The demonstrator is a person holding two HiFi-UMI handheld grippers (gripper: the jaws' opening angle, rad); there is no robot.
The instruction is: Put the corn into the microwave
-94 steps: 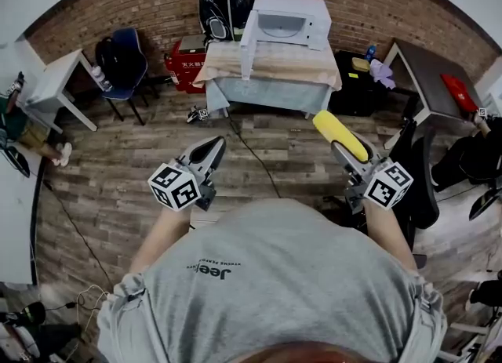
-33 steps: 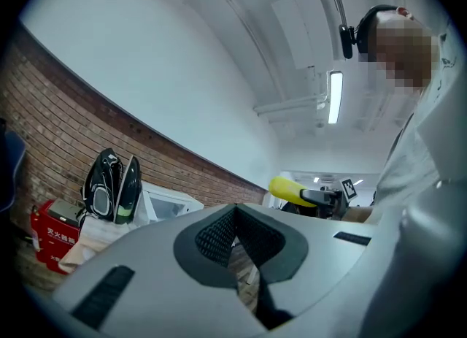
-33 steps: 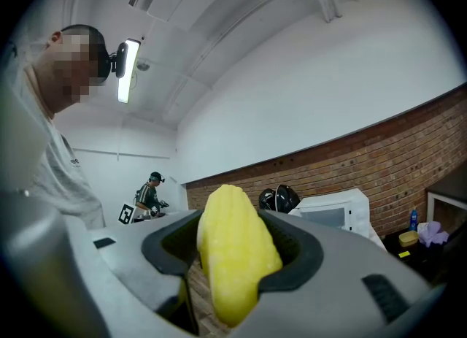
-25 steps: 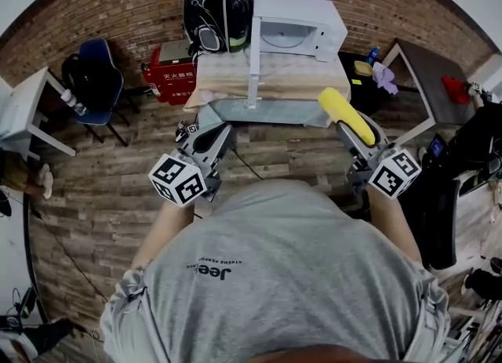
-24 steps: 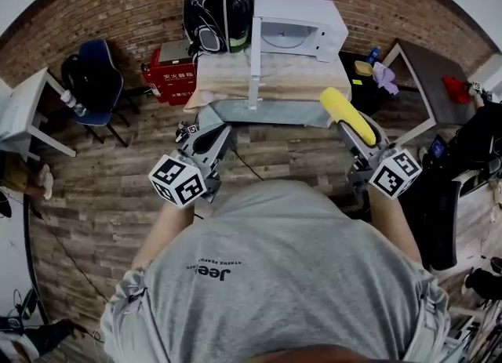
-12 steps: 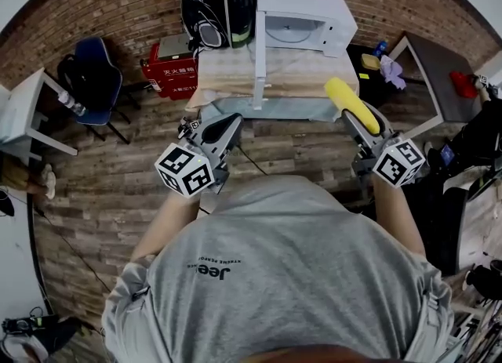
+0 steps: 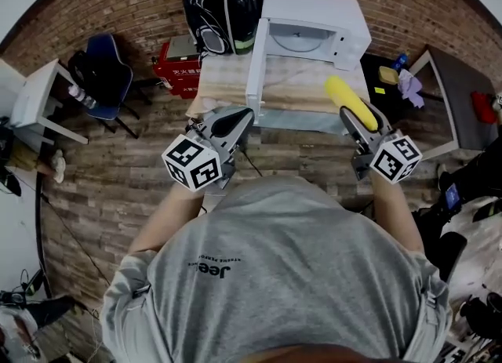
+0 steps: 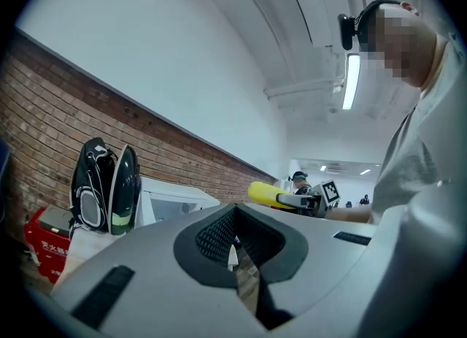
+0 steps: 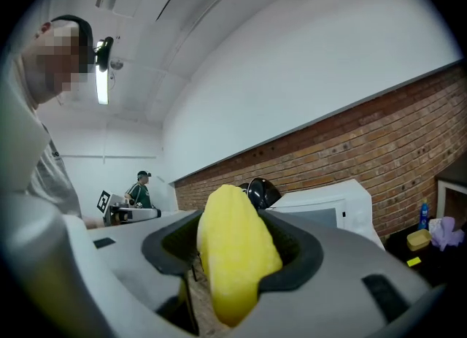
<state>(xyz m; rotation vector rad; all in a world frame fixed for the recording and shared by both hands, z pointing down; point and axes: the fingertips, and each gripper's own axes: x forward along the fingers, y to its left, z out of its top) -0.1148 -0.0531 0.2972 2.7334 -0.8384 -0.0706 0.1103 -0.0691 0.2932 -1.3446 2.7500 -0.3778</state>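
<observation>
your right gripper [image 7: 354, 118] is clamped on the corn [image 7: 343, 96]. both pads squeeze its sides, and the yellow cob pokes out well past the jaw tips. in the right gripper view it fills the whole gap between the jaws. your left gripper [image 7: 238, 116] has its jaws closed together with nothing in them, just a thin slit showing between the pads.

the corn is up in the air in front of the microwave [image 7: 314, 20], not inside it. from the head view it hangs over the front part of the table [image 7: 223, 79] that the microwave stands on, towards the microwave's right side. the left gripper sits just in front of the microwave's door [image 7: 255, 67], which is swung wide open on the left of the cavity and stands edge-on to you. you can make out a round plate [image 7: 302, 40] inside the cavity. the table has a tan cloth over it.

right beside the microwave on its left are some black helmet-looking things [image 7: 223, 1]. further left of the microwave, down on the floor, there's a red box [image 7: 176, 59], then a blue chair [image 7: 106, 79]. off to the microwave's right is a dark table [image 7: 463, 91] with a purple cloth [image 7: 408, 85] near it. there's a brick wall [image 7: 118, 1] behind the microwave and a wood plank floor [image 7: 118, 189] in front of it.
</observation>
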